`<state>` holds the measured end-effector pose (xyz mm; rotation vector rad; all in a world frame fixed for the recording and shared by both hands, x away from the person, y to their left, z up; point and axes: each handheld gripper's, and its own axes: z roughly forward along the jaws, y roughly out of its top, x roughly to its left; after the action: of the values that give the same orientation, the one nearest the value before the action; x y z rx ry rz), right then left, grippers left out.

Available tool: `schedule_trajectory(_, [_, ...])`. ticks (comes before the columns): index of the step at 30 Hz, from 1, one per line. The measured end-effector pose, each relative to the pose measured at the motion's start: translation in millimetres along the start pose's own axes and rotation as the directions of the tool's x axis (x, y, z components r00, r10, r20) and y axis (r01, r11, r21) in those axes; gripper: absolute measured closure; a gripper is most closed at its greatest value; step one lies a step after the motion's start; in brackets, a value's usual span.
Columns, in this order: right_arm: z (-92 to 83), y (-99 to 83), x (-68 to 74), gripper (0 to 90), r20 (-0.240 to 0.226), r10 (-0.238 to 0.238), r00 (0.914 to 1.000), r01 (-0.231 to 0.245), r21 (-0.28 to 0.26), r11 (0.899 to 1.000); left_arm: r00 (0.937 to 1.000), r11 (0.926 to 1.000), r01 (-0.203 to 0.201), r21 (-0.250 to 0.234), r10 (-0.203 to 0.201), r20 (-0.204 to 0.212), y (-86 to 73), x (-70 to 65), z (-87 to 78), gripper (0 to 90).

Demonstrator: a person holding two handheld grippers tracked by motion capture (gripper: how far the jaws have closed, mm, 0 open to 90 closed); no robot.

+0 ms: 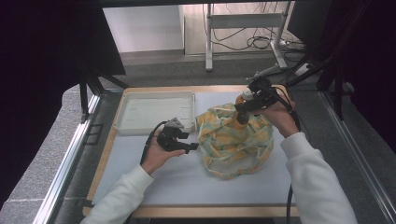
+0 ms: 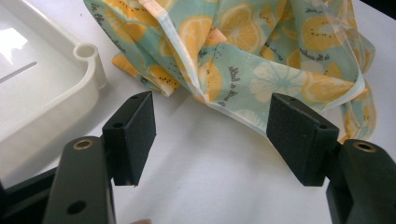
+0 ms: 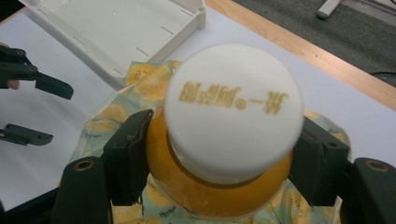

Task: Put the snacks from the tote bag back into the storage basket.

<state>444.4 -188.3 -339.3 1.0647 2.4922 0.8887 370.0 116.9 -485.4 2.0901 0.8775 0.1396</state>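
A cloth bag (image 1: 233,140) printed with orange slices lies crumpled in the middle of the white mat. My right gripper (image 1: 243,108) is shut on an orange bottle (image 1: 241,99) with a white cap (image 3: 233,112) and holds it upright over the bag's far part. In the right gripper view the pads (image 3: 133,149) press the bottle's neck from both sides, with the bag (image 3: 126,88) below. My left gripper (image 1: 190,141) stands open at the bag's left edge. In the left gripper view the bag's hem (image 2: 243,46) lies just beyond the left gripper (image 2: 219,135), with nothing between the jaws.
A shallow white tray (image 1: 149,112) sits at the back left of the table, its corner (image 2: 88,56) close to the left gripper. The wooden table edge (image 3: 327,60) runs behind the bag. Bare mat lies in front of the bag.
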Motion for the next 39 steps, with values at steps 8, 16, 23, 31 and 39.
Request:
schedule_trajectory(8, [-15.5,9.4,-0.5,30.2,0.002,-0.001,1.0000,0.001,-0.033,0.999,1.0000,1.0000,0.000,0.006,0.000,-0.001,-4.1,0.0,-3.0,32.5])
schedule_trajectory(16, [-23.4,15.9,3.3,30.2,-0.002,-0.010,0.9999,0.010,-0.052,0.999,0.9999,0.9999,0.012,0.007,-0.012,-0.011,-11.0,5.6,-8.2,32.6])
schedule_trajectory(23, [-21.3,21.3,7.0,30.2,-0.011,-0.018,0.9998,0.018,-0.063,0.998,0.9996,0.9998,0.021,0.006,-0.021,-0.018,-16.4,8.4,-12.0,32.6])
schedule_trajectory(31, [-15.7,29.0,15.0,30.2,-0.028,-0.044,0.9986,0.042,-0.074,0.996,0.9995,0.9997,0.025,0.005,-0.025,-0.018,-18.3,8.8,-12.7,32.6])
schedule_trajectory(39, [-14.9,38.9,24.3,30.2,-0.034,-0.057,0.9978,0.054,-0.085,0.995,0.9996,0.9995,0.026,0.016,-0.026,-0.015,-19.3,8.2,-10.5,32.6])
